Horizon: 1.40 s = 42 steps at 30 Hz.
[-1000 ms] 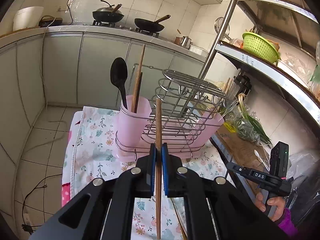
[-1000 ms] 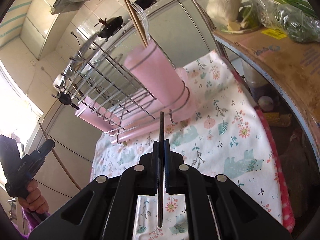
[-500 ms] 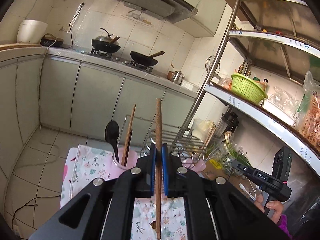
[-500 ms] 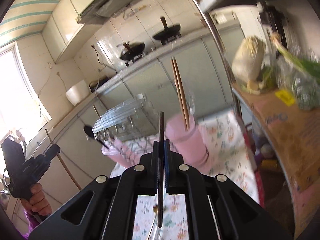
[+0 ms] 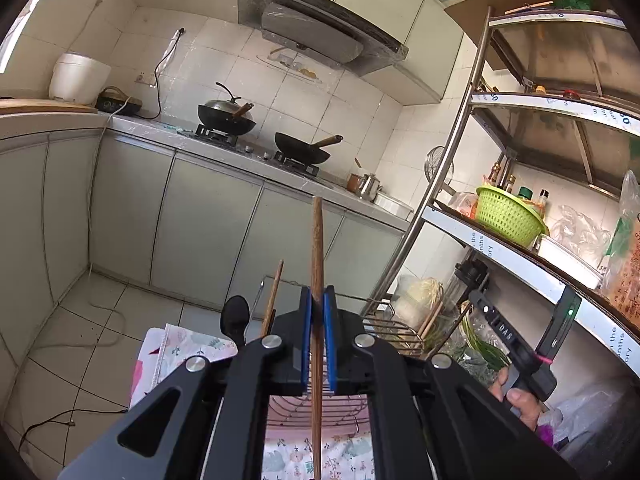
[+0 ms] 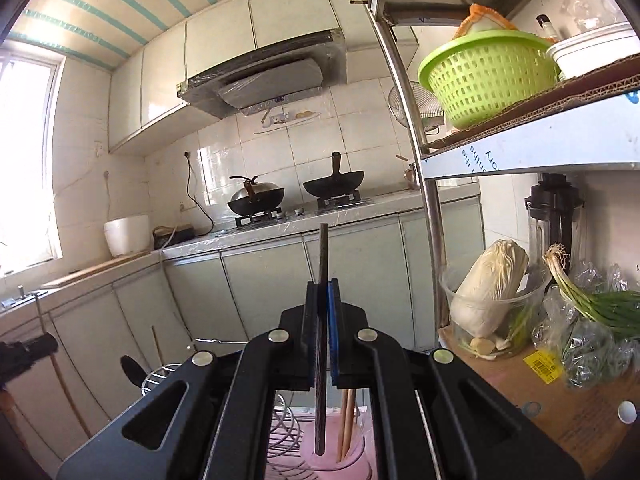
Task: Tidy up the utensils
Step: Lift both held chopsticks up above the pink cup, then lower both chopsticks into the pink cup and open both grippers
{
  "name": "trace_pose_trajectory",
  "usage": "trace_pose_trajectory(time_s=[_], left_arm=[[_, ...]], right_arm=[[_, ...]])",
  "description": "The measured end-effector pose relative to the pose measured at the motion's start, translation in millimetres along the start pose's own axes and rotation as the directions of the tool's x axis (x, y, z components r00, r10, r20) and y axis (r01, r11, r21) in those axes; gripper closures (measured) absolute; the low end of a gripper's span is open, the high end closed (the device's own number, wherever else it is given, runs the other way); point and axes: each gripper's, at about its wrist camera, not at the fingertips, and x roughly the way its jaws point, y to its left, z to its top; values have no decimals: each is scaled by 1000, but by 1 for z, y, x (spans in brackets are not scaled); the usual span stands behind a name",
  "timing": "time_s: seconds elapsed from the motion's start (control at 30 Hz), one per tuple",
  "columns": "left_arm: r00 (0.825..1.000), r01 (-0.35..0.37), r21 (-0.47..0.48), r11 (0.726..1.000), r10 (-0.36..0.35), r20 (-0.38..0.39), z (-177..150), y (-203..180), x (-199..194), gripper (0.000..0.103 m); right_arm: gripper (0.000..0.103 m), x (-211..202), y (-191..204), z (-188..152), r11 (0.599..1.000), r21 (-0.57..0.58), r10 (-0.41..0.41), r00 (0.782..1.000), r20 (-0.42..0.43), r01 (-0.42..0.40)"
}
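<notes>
- Grippers have both swung upward over the last 1 second — 1 second ago each camera looked down on the floral cloth and the whole rack; now both look across at the stove wall, with the rack only at 6 o'clock.
- Left gripper (image 5: 316,340): clamped on a brown wooden chopstick (image 5: 317,264), which stands upright, its top at 12 o'clock and its lower end running down past the wire rack (image 5: 394,330).
- Right gripper (image 6: 323,334): clamped on a dark chopstick (image 6: 323,264), also upright; its lower tip hangs at 6 o'clock, over or just at the mouth of the pink cup (image 6: 360,450) that already holds 2 wooden chopsticks (image 6: 347,420) — whether it is inside, I cannot tell.
- At 7 o'clock in the left view, a black spoon (image 5: 235,320) and a wooden stick (image 5: 273,296) rise from below; their holder is hidden by the gripper.
- Meaning for the task: both sticks are now turned vertical above the rack, so my judgement is that the drop-in step is at hand, the right side first.
- Risk, as I judge it — a thin tip could catch on the cup's rim or on the chopsticks already there.
</notes>
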Motion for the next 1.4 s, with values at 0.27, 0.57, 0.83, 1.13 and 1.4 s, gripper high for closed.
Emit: trace_pose_trajectory(time_s=[0.27, 0.57, 0.83, 1.13, 1.4], left_arm=[[995, -38, 25, 999, 36, 90, 21, -12, 8, 98], [940, -190, 125, 974, 144, 308, 34, -26, 15, 98], [939, -227, 125, 966, 184, 290, 2, -8, 53, 98], [979, -184, 96, 978, 174, 102, -50, 18, 78, 98], [979, -203, 7, 979, 203, -15, -62, 47, 102, 98]], right_arm=[[98, 14, -4, -38, 1000, -12, -5, 996, -93, 4], [98, 11, -4, -73, 1000, -3, -4, 985, -173, 4], [98, 12, -6, -82, 1000, 21, -2, 977, -213, 7], [98, 19, -9, -92, 999, 38, -4, 965, -264, 15], [98, 21, -14, -96, 998, 68, 3, 957, -291, 18]])
